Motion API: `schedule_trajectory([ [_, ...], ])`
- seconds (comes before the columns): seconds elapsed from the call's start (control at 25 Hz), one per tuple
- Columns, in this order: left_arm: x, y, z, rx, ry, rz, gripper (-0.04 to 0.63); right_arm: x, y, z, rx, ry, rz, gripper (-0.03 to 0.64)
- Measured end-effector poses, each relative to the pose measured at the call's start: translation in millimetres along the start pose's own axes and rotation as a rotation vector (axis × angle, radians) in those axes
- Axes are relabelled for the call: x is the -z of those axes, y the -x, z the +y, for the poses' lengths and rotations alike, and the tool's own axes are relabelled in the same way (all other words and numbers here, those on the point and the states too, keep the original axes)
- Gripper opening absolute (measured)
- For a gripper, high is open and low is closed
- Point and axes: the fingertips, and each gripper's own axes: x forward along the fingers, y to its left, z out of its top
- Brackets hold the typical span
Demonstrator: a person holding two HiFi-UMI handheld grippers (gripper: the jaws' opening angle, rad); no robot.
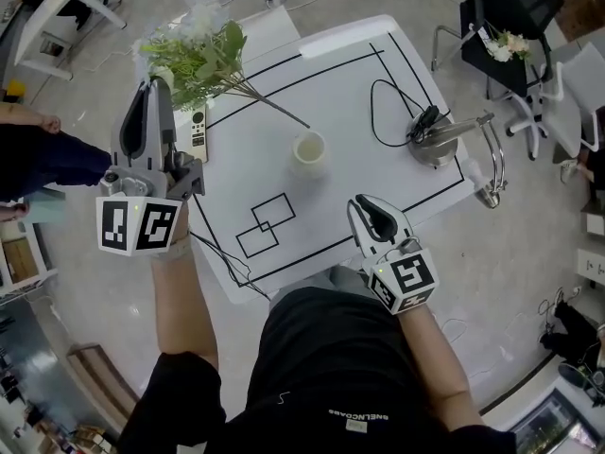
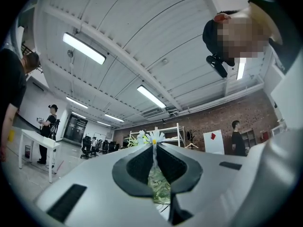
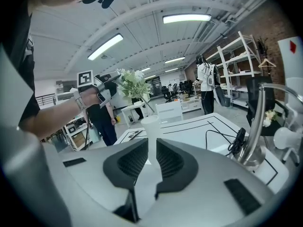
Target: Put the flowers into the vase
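My left gripper (image 1: 156, 85) is raised over the table's left edge, shut on the stems of a bunch of flowers (image 1: 194, 57). The green leaves and white blooms spread above its tips, and one long stem slants down to the right over the table. In the left gripper view a thin stem runs between the closed pads, with a white daisy (image 2: 154, 136) at their tip and leaves (image 2: 160, 187) below. The white vase (image 1: 309, 149) stands upright mid-table, and shows as the vase (image 3: 150, 126) ahead of my right gripper (image 3: 152, 144). That right gripper (image 1: 365, 203) hovers at the near edge, shut and holding nothing.
The white table (image 1: 350, 74) carries black taped lines. A remote control (image 1: 198, 130) lies near its left edge. A metal faucet-like fixture (image 1: 437, 143) with a black cable (image 1: 383, 112) sits at the right. Chairs (image 1: 510, 26) and people stand around.
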Motion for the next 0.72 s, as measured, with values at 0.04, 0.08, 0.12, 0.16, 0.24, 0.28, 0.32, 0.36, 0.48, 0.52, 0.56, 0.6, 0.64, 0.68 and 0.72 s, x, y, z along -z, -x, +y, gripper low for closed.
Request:
schedule_trajectory([
  [0.04,-4.2,-0.2,-2.2,0.006,-0.008,-0.002,0.028,-0.6,0.8,-0.3,0.0,0.001,-0.002,0.037],
  [0.08,-8.0,-0.3,-4.4,0.014,-0.015,-0.003,0.028,-1.2,1.6,-0.4,0.0,0.001,-0.004,0.037],
  [0.12,-11.2,-0.2,-6.8,0.021,-0.019,-0.003,0.028,-1.8,2.4,-0.1,0.001,0.0,-0.007,0.037],
  [0.16,-13.7,0.0,-9.4,0.029,-0.022,-0.003,0.028,-2.5,3.3,0.3,0.001,0.0,-0.009,0.037],
  [0.24,-15.7,0.6,-15.6,0.041,-0.027,0.0,0.028,-3.5,5.5,1.2,0.001,0.002,-0.011,0.037],
  [0.28,-15.0,1.0,-19.3,0.047,-0.033,0.004,0.028,-3.5,6.6,1.3,0.0,0.004,-0.011,0.037],
  [0.32,-13.3,1.6,-23.3,0.052,-0.044,0.01,0.028,-3.2,7.7,1.2,-0.001,0.006,-0.011,0.037],
  [0.36,-10.9,2.1,-27.5,0.057,-0.058,0.017,0.026,-2.5,8.9,0.9,-0.001,0.006,-0.01,0.037],
  [0.48,-1.1,4.3,-41.0,0.077,-0.112,0.044,0.028,0.6,12.9,-1.1,0.001,0.007,-0.008,0.037],
  [0.52,2.2,5.1,-45.4,0.085,-0.127,0.052,0.028,1.7,14.1,-2.0,0.002,0.008,-0.006,0.037],
  [0.56,5.2,6.0,-49.6,0.091,-0.14,0.059,0.026,2.9,15.2,-2.7,0.003,0.009,-0.005,0.037],
  [0.6,8.0,7.1,-53.6,0.097,-0.151,0.065,0.028,4.0,16.2,-3.2,0.004,0.009,-0.003,0.037],
  [0.64,10.7,8.2,-57.4,0.101,-0.161,0.07,0.028,4.9,17.2,-3.5,0.005,0.009,-0.001,0.037],
  [0.68,13.5,9.4,-60.9,0.105,-0.168,0.075,0.028,5.7,18.0,-3.6,0.005,0.01,0.0,0.037],
  [0.72,16.7,10.6,-64.2,0.11,-0.171,0.08,0.028,6.4,18.8,-3.8,0.005,0.01,0.001,0.037],
])
